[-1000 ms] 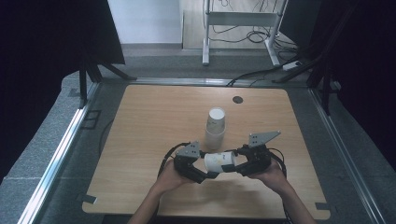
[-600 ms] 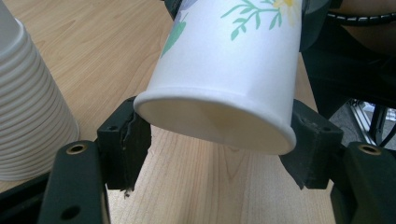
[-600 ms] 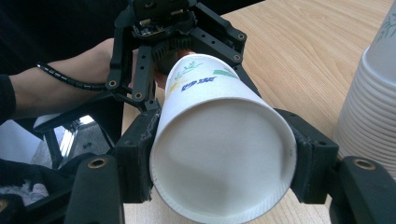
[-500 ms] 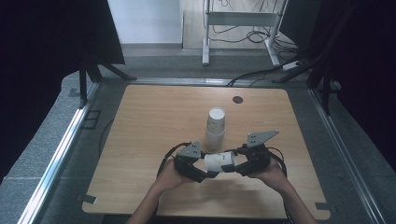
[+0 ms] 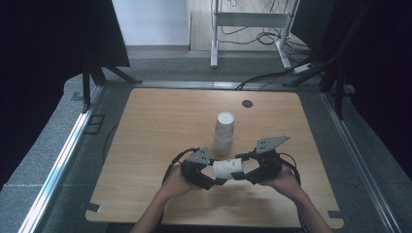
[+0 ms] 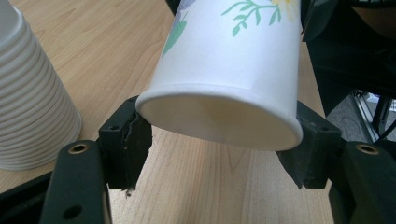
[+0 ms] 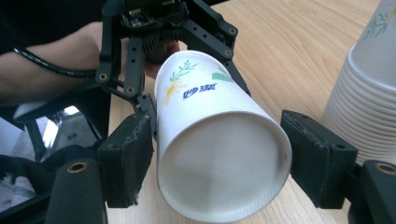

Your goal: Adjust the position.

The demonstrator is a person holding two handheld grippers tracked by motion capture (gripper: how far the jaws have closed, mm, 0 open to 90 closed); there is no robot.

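A white paper cup printed with green sprigs, a yellow flower and blue lettering (image 5: 228,167) lies on its side in the air just above the desk, held between the two hand-held grippers near the front edge. The left hand-held gripper (image 5: 210,175) has one end of the cup between its black jaws: in the left gripper view the cup's (image 6: 224,70) rim sits squarely between the two pads, which press on it from either side; these jaws have just been closing. The right hand-held gripper (image 5: 243,174) meets the cup from the opposite end. In the right gripper view the cup (image 7: 219,154) is between its pads, the left pad touching the wall, while a small gap shows at the right pad; these jaws have just been opening, so they stand spread around the cup rather than pinching it. A hand (image 5: 175,183) holds each tool, forearms coming in from the near edge.

Just behind the held cup stands a tall stack of white paper cups (image 5: 224,132), upside down on the light wooden desk (image 5: 155,126). A small dark round disc (image 5: 248,103) lies near the far edge. Around the desk are grey carpet (image 5: 53,145), black curtains (image 5: 43,43), a white metal frame (image 5: 252,19) and trailing cables (image 5: 272,75) on the floor
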